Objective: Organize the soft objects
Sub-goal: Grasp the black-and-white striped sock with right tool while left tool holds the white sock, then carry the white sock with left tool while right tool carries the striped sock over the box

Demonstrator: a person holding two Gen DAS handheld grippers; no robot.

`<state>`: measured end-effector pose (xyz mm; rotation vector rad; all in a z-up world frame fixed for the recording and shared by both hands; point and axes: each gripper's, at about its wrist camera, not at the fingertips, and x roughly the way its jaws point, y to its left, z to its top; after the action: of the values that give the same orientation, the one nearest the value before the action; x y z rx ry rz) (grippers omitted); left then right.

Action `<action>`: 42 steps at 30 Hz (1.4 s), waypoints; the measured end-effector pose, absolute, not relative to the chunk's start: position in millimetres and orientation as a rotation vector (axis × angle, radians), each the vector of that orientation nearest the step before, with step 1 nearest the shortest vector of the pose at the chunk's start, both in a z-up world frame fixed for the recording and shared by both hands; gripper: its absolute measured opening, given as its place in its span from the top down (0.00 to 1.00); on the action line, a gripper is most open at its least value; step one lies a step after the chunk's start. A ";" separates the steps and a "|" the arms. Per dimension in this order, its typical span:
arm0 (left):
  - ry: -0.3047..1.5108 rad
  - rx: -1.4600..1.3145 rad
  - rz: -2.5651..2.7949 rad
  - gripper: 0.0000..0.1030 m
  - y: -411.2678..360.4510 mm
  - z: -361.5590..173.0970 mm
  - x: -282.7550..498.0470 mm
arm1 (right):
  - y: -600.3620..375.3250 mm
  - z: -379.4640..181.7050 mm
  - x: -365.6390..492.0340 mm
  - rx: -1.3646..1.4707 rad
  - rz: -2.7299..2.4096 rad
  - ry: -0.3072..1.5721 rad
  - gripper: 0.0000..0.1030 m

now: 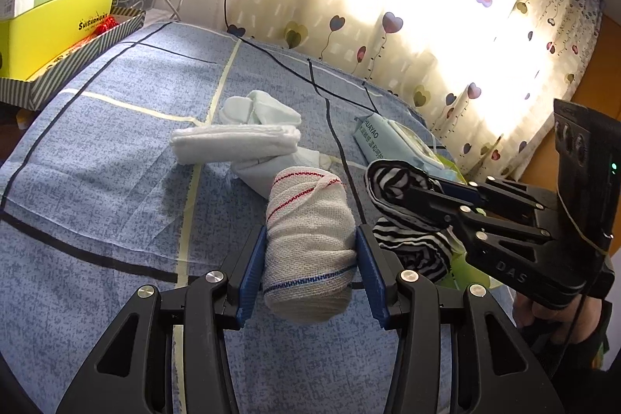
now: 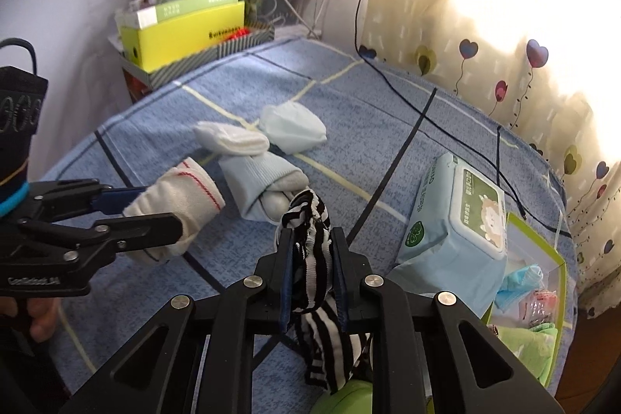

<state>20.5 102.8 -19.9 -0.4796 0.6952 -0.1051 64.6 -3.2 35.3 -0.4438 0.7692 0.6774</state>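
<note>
Striped sock clamped in right hand-held gripper; left hand-held gripper apparently grips rolled cloth.

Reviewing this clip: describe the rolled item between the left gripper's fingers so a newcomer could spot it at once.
On the blue checked bedsheet, near its front edge, the left gripper clamps a rolled gauze cloth. Unlike the plain pale socks behind it and the black-and-white striped sock beside it, it is coarse off-white weave with thin red and blue lines.

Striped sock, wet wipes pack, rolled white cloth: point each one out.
striped sock [image 2: 310, 258], right wrist view, on the banded fabric between the claw pads.
wet wipes pack [image 2: 458, 220], right wrist view, on its lid.
rolled white cloth [image 1: 310, 239], left wrist view, on the roll's middle.
</note>
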 end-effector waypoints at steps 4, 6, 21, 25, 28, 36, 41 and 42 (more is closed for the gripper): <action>0.676 -0.465 -0.090 0.54 98.1 -9.5 17.7 | -11.9 45.0 54.1 -0.398 0.693 0.736 0.84; 0.664 -0.453 -0.086 0.54 94.1 -3.3 16.2 | -17.3 48.7 49.1 -0.375 0.698 0.722 0.84; 0.634 -0.363 -0.099 0.54 50.6 28.4 22.3 | -74.4 69.6 31.1 -0.250 0.668 0.638 0.84; 0.633 -0.340 -0.110 0.54 38.7 33.6 25.9 | -89.2 72.6 29.9 -0.224 0.655 0.621 0.84; 0.633 -0.324 -0.118 0.54 29.9 36.8 29.3 | -100.0 74.1 28.7 -0.205 0.644 0.612 0.84; 0.632 -0.280 -0.152 0.54 3.9 45.6 40.0 | -131.2 75.9 30.9 -0.153 0.603 0.593 0.84; 0.631 -0.255 -0.180 0.54 -15.4 50.5 46.9 | -154.7 75.4 32.7 -0.120 0.570 0.586 0.84; 0.631 -0.250 -0.185 0.54 -19.0 51.3 48.1 | -158.4 75.1 32.9 -0.116 0.565 0.586 0.84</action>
<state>48.1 -19.0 51.3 -0.2500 0.6313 -0.1852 32.9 -158.4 75.1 -0.1156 0.5857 0.5652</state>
